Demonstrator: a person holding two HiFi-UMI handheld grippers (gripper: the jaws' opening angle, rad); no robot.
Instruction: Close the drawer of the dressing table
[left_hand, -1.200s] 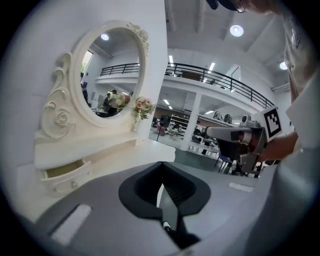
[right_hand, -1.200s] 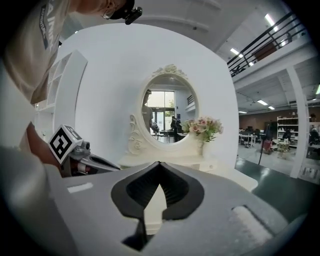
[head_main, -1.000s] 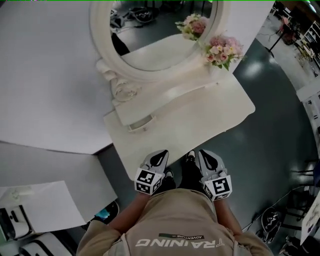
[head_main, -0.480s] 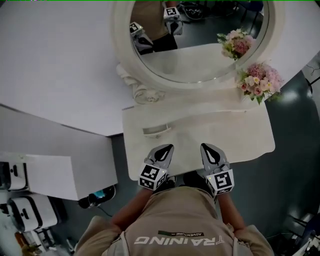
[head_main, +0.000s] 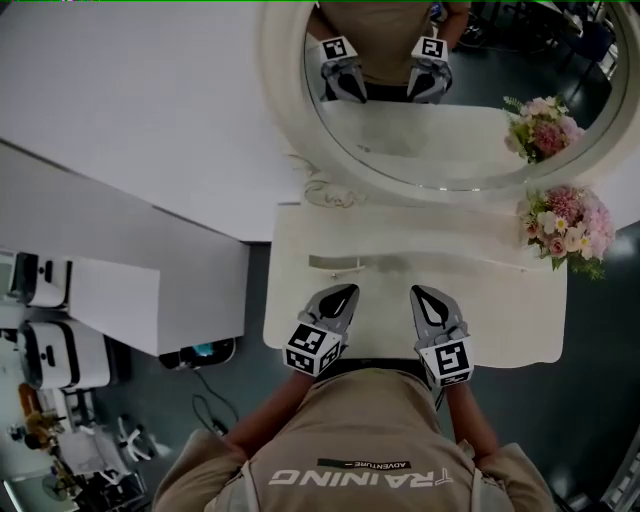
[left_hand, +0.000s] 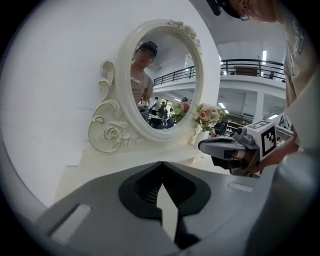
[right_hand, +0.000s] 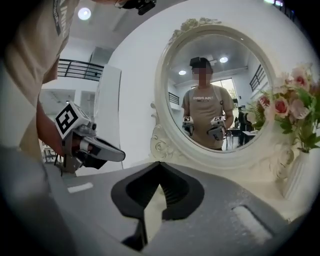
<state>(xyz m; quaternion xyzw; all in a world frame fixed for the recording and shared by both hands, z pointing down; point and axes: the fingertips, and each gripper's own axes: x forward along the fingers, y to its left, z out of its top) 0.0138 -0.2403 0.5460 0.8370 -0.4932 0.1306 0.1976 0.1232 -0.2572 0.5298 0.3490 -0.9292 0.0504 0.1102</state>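
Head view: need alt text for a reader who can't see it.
Looking steeply down, a person holds the left claw and right claw, both shut and empty, side by side over the near edge of a cream dressing table. Beyond them are a small drawer front, a round mirror reflecting both claws, and pink flowers at right.

Tabletop (head_main: 500, 310) bare ahead; flowers (head_main: 565, 222) at right edge; mirror (head_main: 470, 140) behind.

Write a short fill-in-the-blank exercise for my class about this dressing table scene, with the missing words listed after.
The left gripper and the right gripper both hover with jaws ____.
On the dressing table, the pink flowers stand at the ____ end.
The oval mirror reflects both ____.
Missing words: shut; right; grippers.
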